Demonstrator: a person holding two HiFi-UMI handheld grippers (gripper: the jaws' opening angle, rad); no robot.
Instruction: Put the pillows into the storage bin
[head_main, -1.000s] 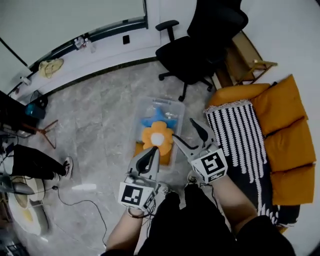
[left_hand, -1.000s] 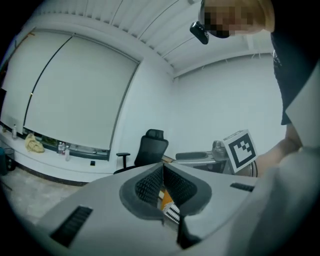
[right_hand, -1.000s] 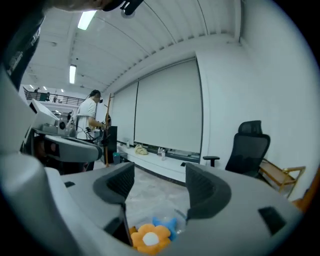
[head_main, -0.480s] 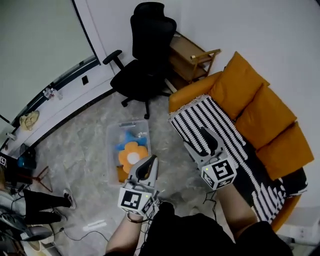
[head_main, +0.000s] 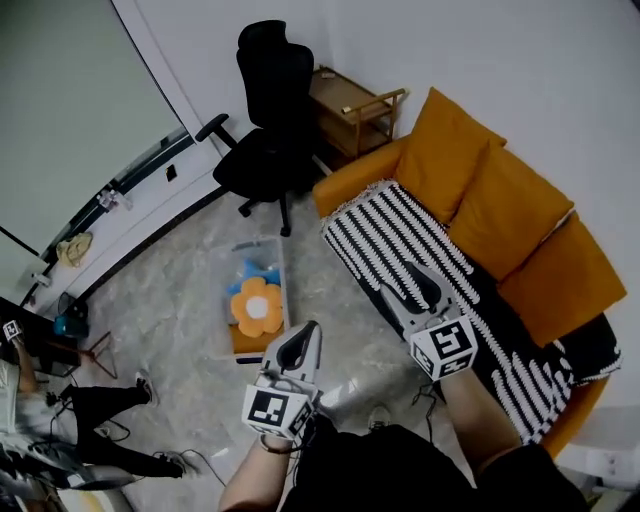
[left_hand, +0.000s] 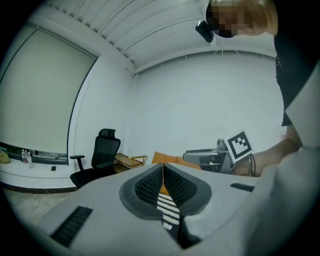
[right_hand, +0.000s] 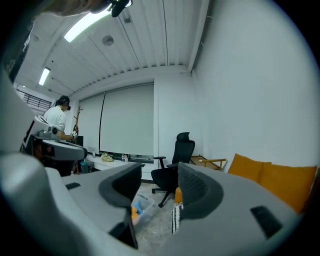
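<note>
1. The left gripper (head_main: 305, 335) is held lowest in the head view, above the grey floor (head_main: 170, 290). Its jaws are pressed together and nothing is gripped by them.
2. The right gripper (head_main: 412, 282) is held level beside it, over the near edge of a striped blanket (head_main: 400, 235). Its jaws are parted and have just been closing. Nothing is caught between them, and only the room far off is seen through the gap.
3. The storage bin (head_main: 284, 300) is set on the floor just beyond the left gripper, clear of both grippers. An orange flower pillow (head_main: 258, 307) is laid on top inside it. A blue pillow (head_main: 262, 272) is tucked partly under that one, toward the bin's far end.
4. An orange sofa (head_main: 520, 240) is placed to the right of the bin. The striped blanket is spread over its seat.
5. A black office chair (head_main: 262, 130) is seen beyond the bin, with a wooden rack (head_main: 350, 100) just beside it against the wall.
</note>
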